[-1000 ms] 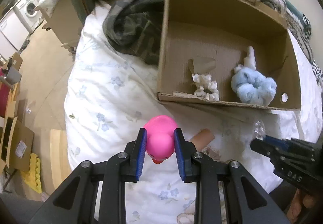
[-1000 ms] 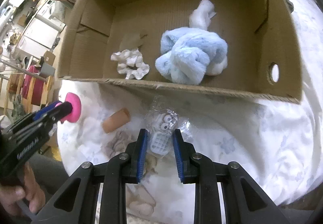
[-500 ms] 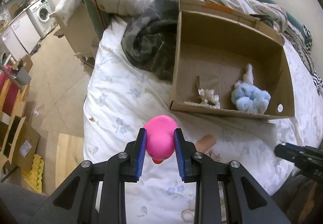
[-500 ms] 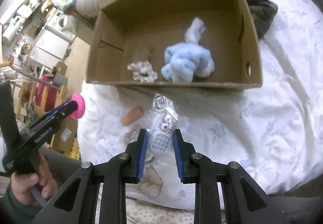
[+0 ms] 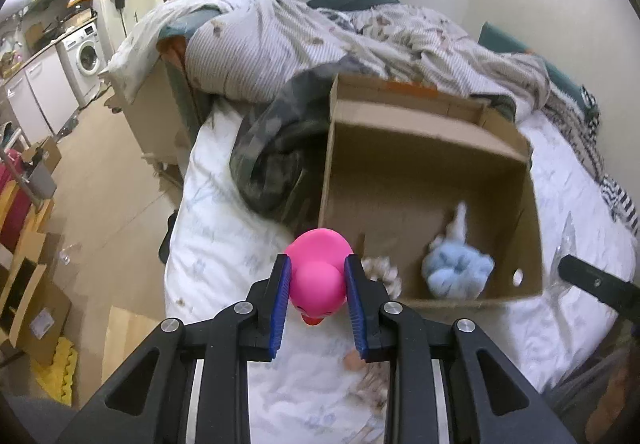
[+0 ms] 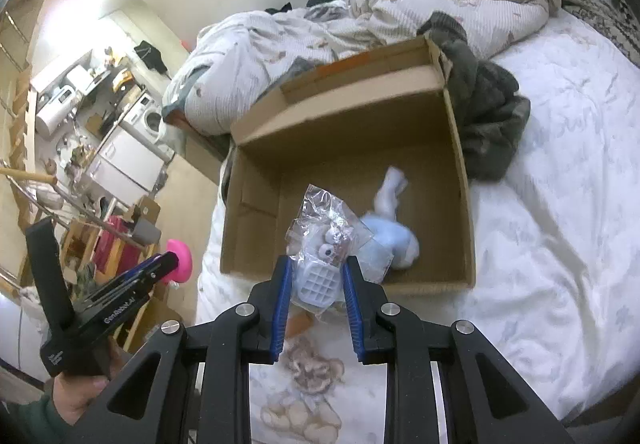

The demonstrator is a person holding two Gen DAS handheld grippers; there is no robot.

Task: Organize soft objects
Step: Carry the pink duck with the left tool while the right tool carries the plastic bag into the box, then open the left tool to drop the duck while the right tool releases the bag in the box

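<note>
1. Gripping a pink rubber duck, the left gripper has its blue pads pressed on both sides of the toy, whose orange beak points back toward the camera; the duck is held clear of the bed, in front of the near-left corner of the cardboard box.
2. The right gripper is clamped on a clear plastic bag holding a small white gridded piece and a toy with round eyes; the bag sticks up between the pads and hangs over the box's near wall.
3. The box sits open on the white floral bedsheet, its far flaps against a rumpled striped duvet.
4. Inside the box, a light blue plush toy lies near the near-right corner, and a white ruffled soft thing lies by the near wall, partly hidden behind the left gripper.
5. A dark grey-green blanket is bunched against one side wall of the box.
6. On the sheet near the bed's near edge lie a small tan cylinder, half hidden by the right gripper, and a brownish soft toy just beside it.
7. In the right wrist view a hand in a green sleeve holds the left gripper's handle at the lower left.
</note>
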